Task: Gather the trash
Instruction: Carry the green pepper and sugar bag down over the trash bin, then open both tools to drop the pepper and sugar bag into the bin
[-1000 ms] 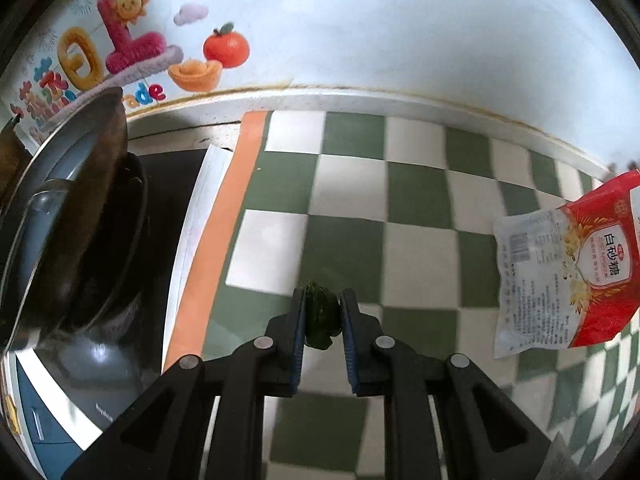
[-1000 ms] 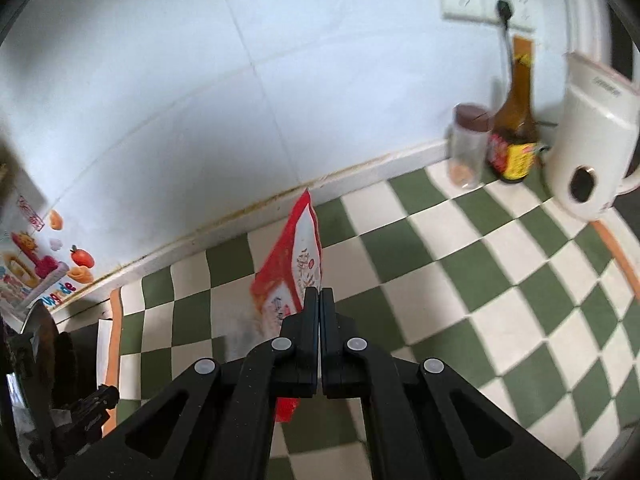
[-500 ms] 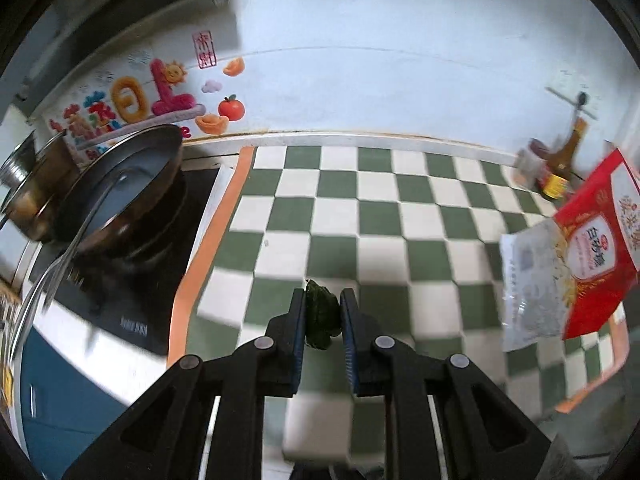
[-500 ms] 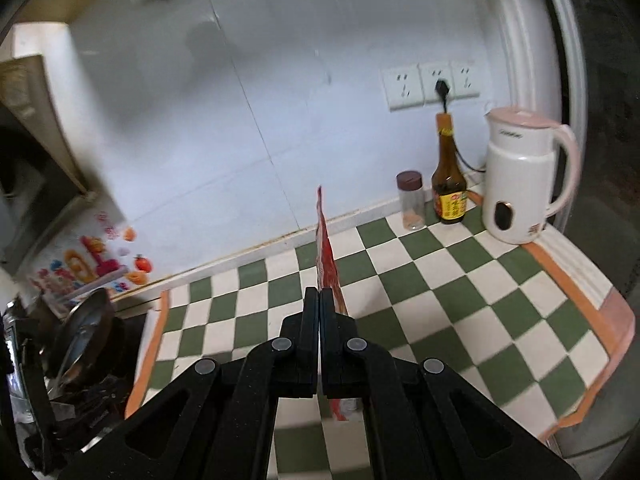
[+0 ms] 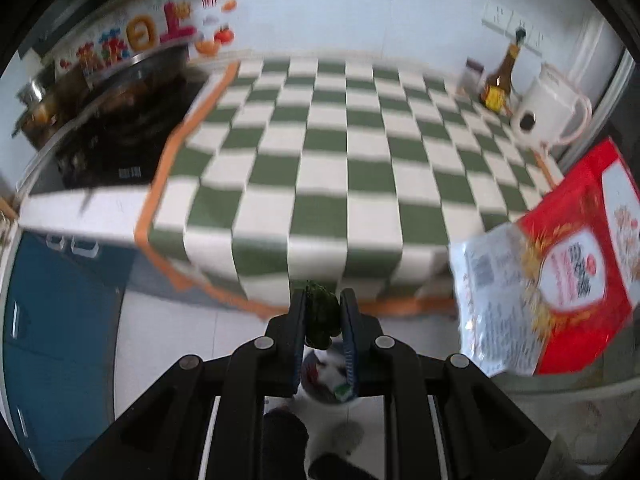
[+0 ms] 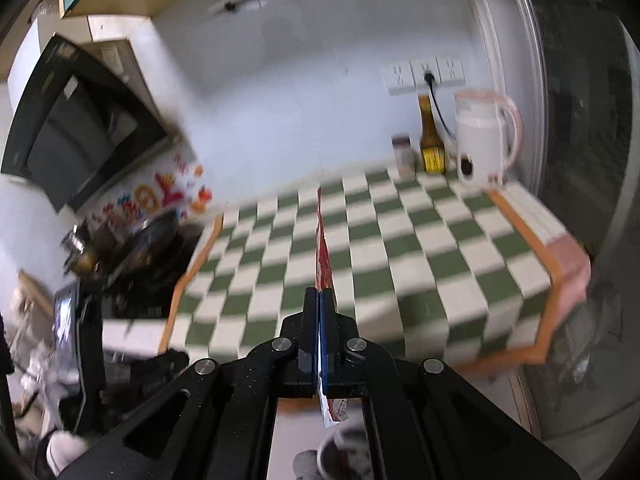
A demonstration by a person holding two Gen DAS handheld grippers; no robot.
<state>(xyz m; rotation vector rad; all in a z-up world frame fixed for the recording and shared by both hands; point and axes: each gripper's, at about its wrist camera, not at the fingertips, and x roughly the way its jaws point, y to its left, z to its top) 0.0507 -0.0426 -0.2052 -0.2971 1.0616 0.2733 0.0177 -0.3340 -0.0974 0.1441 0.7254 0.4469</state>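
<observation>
My left gripper point(image 5: 323, 312) is shut on a small dark green scrap point(image 5: 319, 318), held out past the counter's front edge. Straight below it on the floor stands a round trash bin point(image 5: 326, 378) with scraps inside. My right gripper point(image 6: 320, 304) is shut on a red and white sugar bag point(image 6: 323, 240), seen edge-on; the bag's broad face hangs at the right of the left wrist view point(image 5: 560, 280). A bin rim point(image 6: 344, 452) shows below the right gripper too.
The green and white checkered counter point(image 5: 332, 152) has an orange border. A stove with a wok point(image 5: 120, 96) sits at its left. A jar point(image 5: 472, 76), a sauce bottle point(image 5: 500, 80) and a white kettle point(image 5: 548, 112) stand at the back right. Blue cabinets point(image 5: 52, 312) are below left.
Both grippers have pulled back and up from the counter with their loads. The counter's front edge, the floor and the bin have come into view.
</observation>
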